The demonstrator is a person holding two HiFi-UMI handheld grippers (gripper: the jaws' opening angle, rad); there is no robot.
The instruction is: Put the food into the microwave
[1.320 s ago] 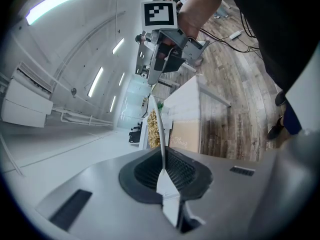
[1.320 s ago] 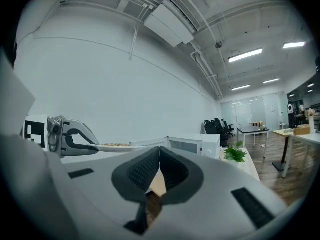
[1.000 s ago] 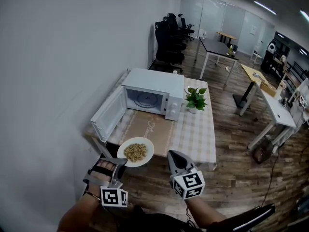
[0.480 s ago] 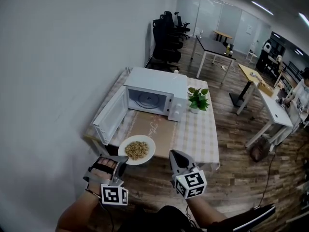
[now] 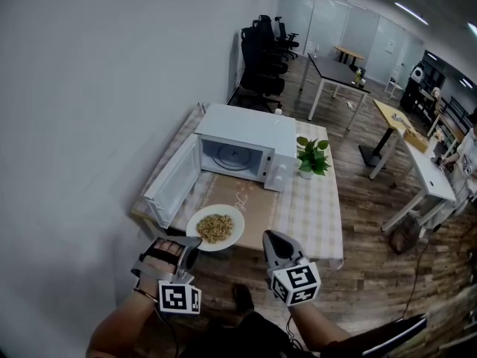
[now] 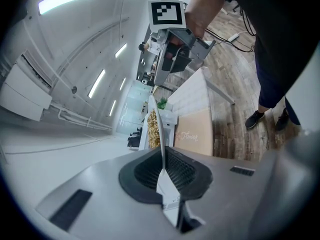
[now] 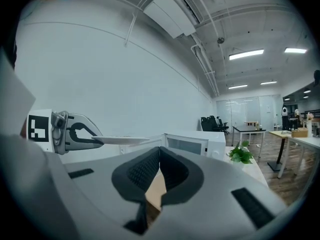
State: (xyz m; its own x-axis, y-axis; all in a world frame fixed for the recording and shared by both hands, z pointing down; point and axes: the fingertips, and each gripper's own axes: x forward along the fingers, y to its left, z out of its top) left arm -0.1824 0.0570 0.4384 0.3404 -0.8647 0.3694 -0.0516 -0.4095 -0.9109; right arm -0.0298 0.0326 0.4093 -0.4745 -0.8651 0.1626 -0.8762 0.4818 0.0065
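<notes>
Nearest, the left tool [image 5: 190, 243] grips the rim of the plate [image 5: 232, 216] of food [image 5: 215, 227], held above the worktop's [image 5: 313, 207] near edge; the right tool [image 5: 274, 242] is clenched, empty. Farther, the microwave [image 5: 253, 129] stands with its door [image 5: 171, 181] open, and the food is not yet inside

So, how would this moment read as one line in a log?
left gripper: shut on plate rim | food: on plate | microwave door: open | right gripper: shut, empty
</notes>
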